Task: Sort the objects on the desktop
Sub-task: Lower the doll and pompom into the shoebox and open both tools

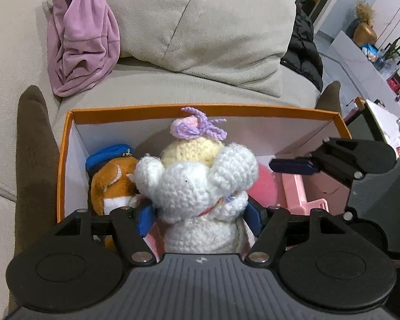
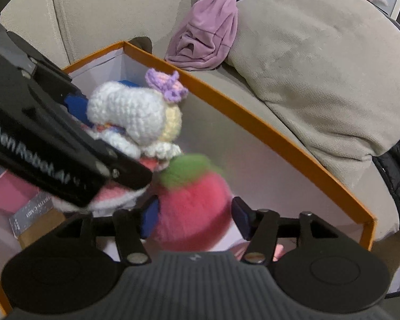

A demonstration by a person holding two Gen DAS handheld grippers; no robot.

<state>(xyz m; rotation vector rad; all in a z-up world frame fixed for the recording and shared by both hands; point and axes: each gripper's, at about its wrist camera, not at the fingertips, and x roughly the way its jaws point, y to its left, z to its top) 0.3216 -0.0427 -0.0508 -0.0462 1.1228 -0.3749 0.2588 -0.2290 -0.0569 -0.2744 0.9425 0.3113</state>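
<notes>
An orange box (image 1: 200, 108) with white inner walls stands in front of a beige sofa. My left gripper (image 1: 200, 214) is shut on a white crocheted doll (image 1: 194, 184) with a yellow head and purple bow, held over the box. An orange plush with a blue cap (image 1: 112, 178) lies inside at the left. My right gripper (image 2: 194, 217) is shut on a pink plush strawberry (image 2: 192, 202) with a green top, inside the box (image 2: 253, 114). The doll (image 2: 128, 114) and the left gripper's body show at the left of the right wrist view.
A purple garment (image 1: 80, 37) lies on the sofa by a beige cushion (image 1: 200, 21). A black jacket (image 1: 304, 50) is at the sofa's right. A pink plastic item (image 1: 298, 192) lies in the box. A pink box and a silver card (image 2: 32, 210) are at the left.
</notes>
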